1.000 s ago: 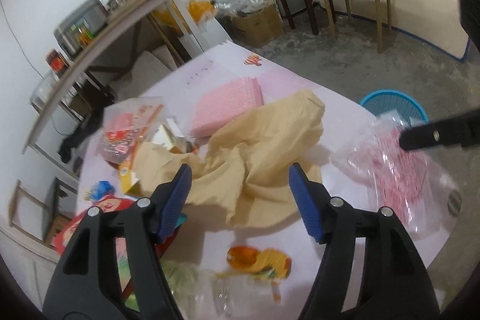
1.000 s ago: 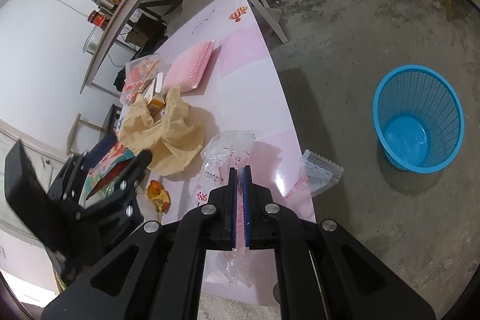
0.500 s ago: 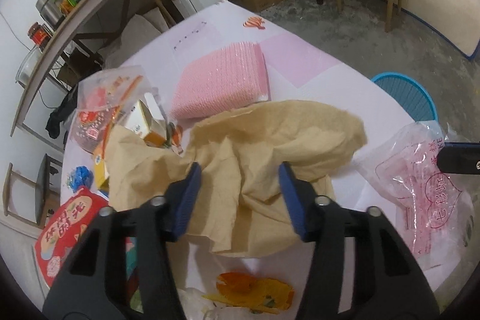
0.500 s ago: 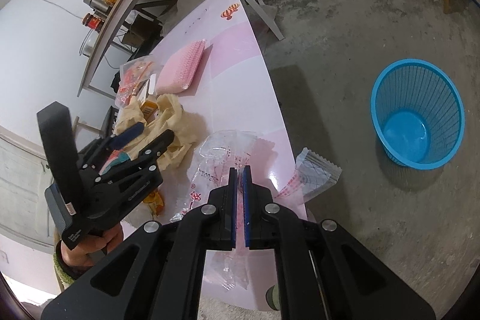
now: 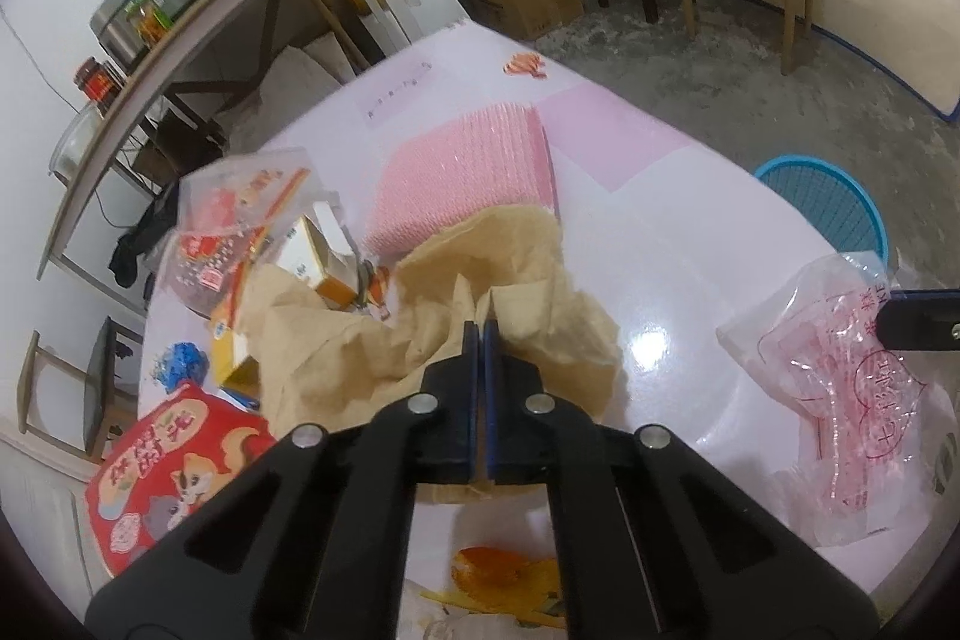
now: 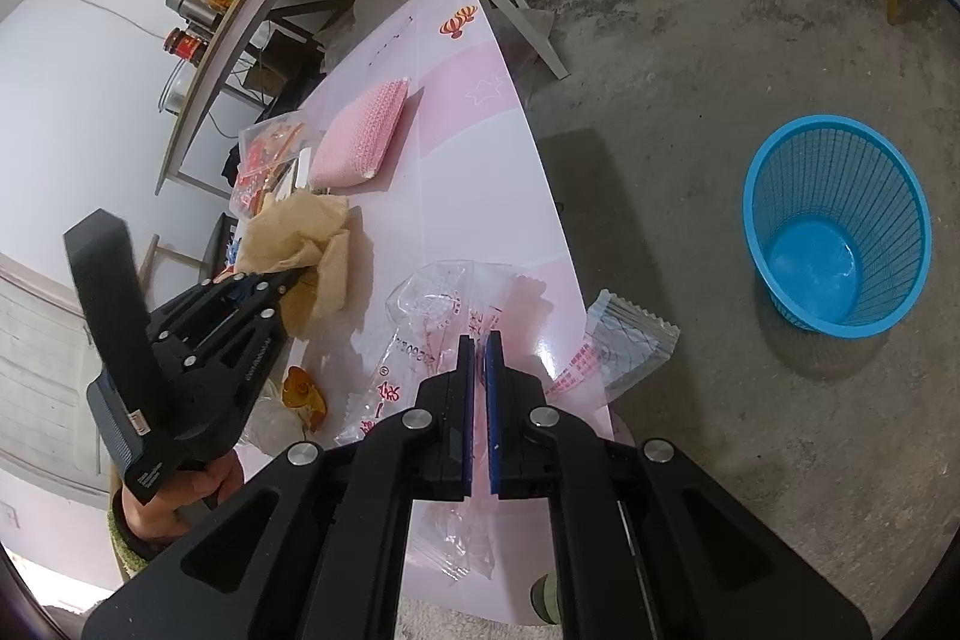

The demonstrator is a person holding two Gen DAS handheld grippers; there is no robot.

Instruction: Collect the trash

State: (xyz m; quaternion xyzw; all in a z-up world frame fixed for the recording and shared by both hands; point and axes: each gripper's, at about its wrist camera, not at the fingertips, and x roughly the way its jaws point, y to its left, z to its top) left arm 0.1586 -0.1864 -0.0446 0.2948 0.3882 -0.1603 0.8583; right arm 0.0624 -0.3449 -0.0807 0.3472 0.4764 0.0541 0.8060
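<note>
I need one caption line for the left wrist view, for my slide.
Left gripper shut on crumpled brown paper on the pink table, blue basket beyond.

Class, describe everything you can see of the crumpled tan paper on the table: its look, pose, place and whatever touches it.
The crumpled tan paper is a thin, creased brown sheet, bunched into soft folds on the pink table. The left gripper is shut on a raised fold near its middle. Its far edge overlaps the pink ribbed pad; its left side lies against the small orange-and-white boxes. It looks matte and empty.
</note>
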